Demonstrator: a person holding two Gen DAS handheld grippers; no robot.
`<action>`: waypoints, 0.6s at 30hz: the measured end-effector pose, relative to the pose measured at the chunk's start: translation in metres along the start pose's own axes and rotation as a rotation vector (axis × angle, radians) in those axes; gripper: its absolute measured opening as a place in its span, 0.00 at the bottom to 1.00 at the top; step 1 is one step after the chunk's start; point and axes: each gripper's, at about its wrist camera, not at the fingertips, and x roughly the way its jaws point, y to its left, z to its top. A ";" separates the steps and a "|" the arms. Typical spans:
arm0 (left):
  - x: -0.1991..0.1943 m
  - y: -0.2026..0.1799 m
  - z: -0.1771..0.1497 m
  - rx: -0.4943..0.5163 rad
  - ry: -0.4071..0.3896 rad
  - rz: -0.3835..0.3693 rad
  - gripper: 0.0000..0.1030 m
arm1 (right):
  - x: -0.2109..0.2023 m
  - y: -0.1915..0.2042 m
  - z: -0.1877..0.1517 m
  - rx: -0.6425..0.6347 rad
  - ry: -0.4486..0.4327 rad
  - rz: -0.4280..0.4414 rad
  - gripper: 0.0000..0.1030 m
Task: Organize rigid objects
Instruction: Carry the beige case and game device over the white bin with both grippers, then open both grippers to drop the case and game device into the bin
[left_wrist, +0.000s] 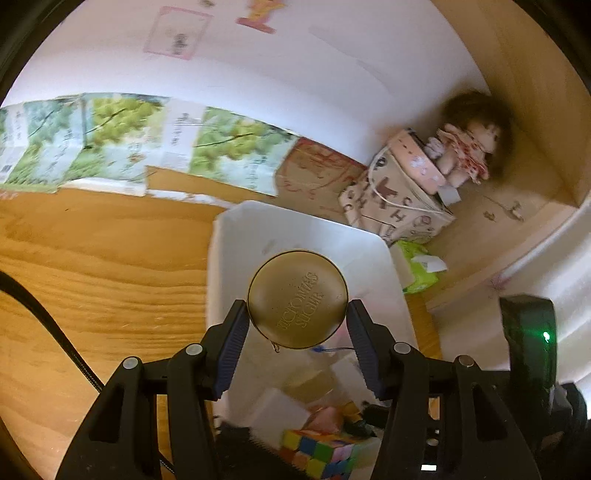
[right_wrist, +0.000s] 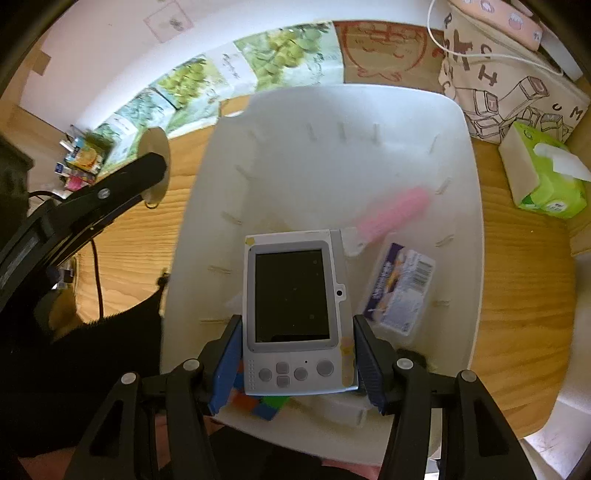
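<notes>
Left gripper (left_wrist: 297, 320) clamps a round gold metal tin (left_wrist: 297, 299) by its rim, pads on opposite edges so the flat lid faces up, held over the white plastic bin (left_wrist: 236, 236). Right gripper (right_wrist: 291, 354) pinches a grey handheld game console (right_wrist: 295, 314) by its long sides, screen up, above the same bin's (right_wrist: 458, 122) interior. Both look set for dropping in. Pink blurred object (right_wrist: 395, 212), purple-white packet (right_wrist: 400, 288) and cube puzzle (left_wrist: 317, 452) lie inside already.
</notes>
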 end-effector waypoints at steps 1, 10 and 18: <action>0.002 -0.003 0.000 0.009 -0.002 -0.004 0.57 | 0.002 -0.003 0.003 0.001 0.010 -0.003 0.56; 0.009 -0.032 0.006 0.107 -0.042 0.009 0.62 | 0.017 -0.019 0.016 0.014 0.070 0.000 0.57; -0.019 -0.039 0.007 0.087 -0.182 -0.016 0.81 | -0.003 -0.021 0.013 0.031 -0.019 0.015 0.74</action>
